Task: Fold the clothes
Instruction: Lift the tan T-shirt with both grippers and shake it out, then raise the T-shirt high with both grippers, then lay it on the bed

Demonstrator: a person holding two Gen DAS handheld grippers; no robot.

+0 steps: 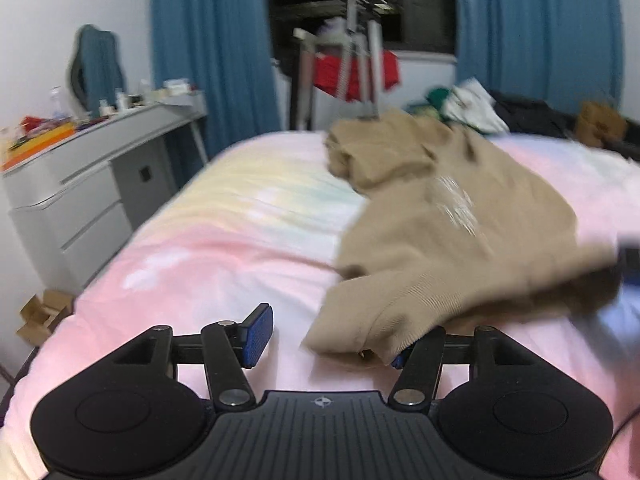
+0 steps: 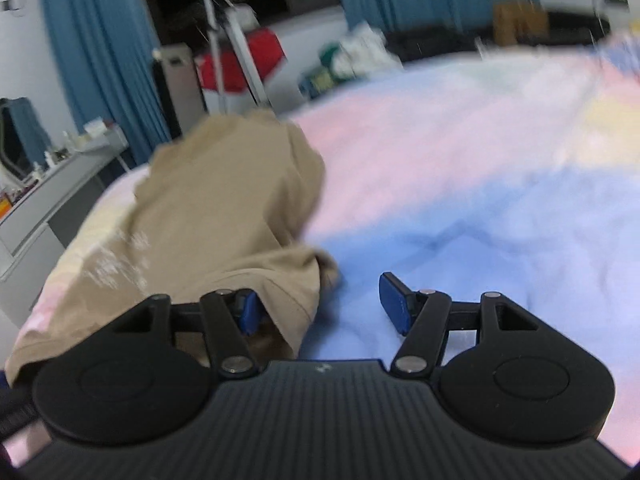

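Left gripper (image 1: 326, 338): jaws stand wide apart, low over the pastel bedspread (image 1: 224, 240). The left blue pad is bare, nothing against it; the right pad is mostly covered by the ribbed hem of the tan sweatshirt (image 1: 460, 240), which drapes over that fingertip. Cloth lies between the jaws on the right side only, and the pads do not press it from both sides, so no grip here. Right gripper (image 2: 324, 306): jaws also wide. Its left pad is tucked under the near edge of the tan sweatshirt (image 2: 224, 208), the fabric lying over that finger; its right pad (image 2: 394, 302) is clear, standing over the blue patch of the bedspread (image 2: 480, 208). Again the garment touches one finger only and is not clamped. The sweatshirt lies on the bed, bunched and partly doubled over, with a pale print showing on its upper face; one sleeve or folded section is heaped toward the far edge of the bed. In the left wrist view it fills the right half of the bed; in the right wrist view it lies to the left. Both views are motion-blurred, so fine folds cannot be told. Beyond the bed: blue curtains (image 1: 208, 48), a grey dresser (image 1: 80, 184) with small clutter on top at left, a drying rack (image 1: 360, 60) with a red item hung on it, and a heap of other clothes (image 1: 468, 108) at the far side.
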